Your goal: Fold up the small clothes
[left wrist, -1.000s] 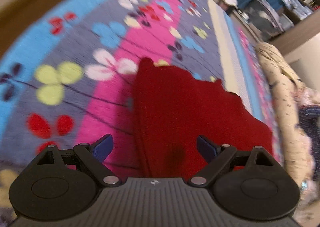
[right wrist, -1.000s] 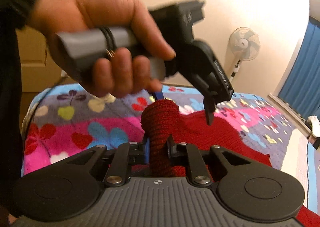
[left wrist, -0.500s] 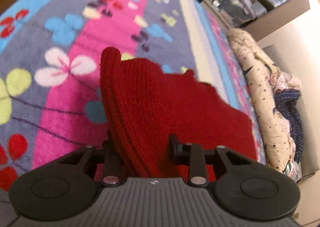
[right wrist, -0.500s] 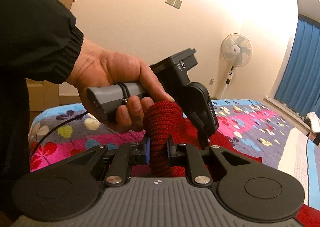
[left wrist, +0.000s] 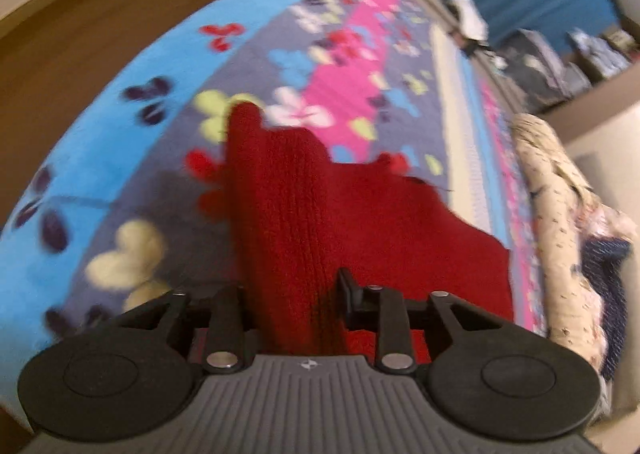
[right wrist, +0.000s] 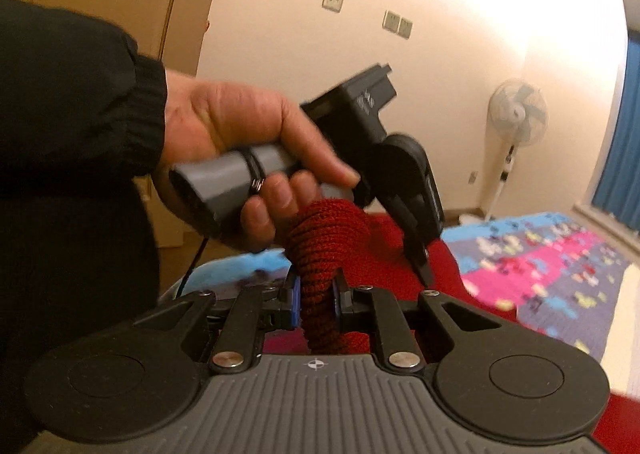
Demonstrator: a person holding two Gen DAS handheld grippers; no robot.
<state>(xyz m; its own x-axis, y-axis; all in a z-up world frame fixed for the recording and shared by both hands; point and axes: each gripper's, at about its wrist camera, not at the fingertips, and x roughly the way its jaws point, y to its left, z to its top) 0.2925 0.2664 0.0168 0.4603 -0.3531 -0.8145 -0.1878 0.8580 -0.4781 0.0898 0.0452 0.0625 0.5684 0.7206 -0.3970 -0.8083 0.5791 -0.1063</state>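
Both tongs grasp the red knit garment (left wrist: 320,221): the left tongs (left wrist: 294,306), having just clamped down, pinch one bunched edge; the right tongs (right wrist: 316,298) pinch another. It stretches ahead over the butterfly-patterned bedspread (left wrist: 120,157), partly lifted.

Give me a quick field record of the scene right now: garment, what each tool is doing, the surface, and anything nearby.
garment: red knitted garment, one end lifted, the rest trailing on the bed
left tool: has just been closing, now shut on a fold of the garment
right tool: shut on a bunched roll of the garment
left hand: grips the left tool's grey handle, black sleeve at the wrist
surface: flowered blanket in blue, grey and pink
nearby: rolled cream bedding at the bed's edge; standing fan by the wall
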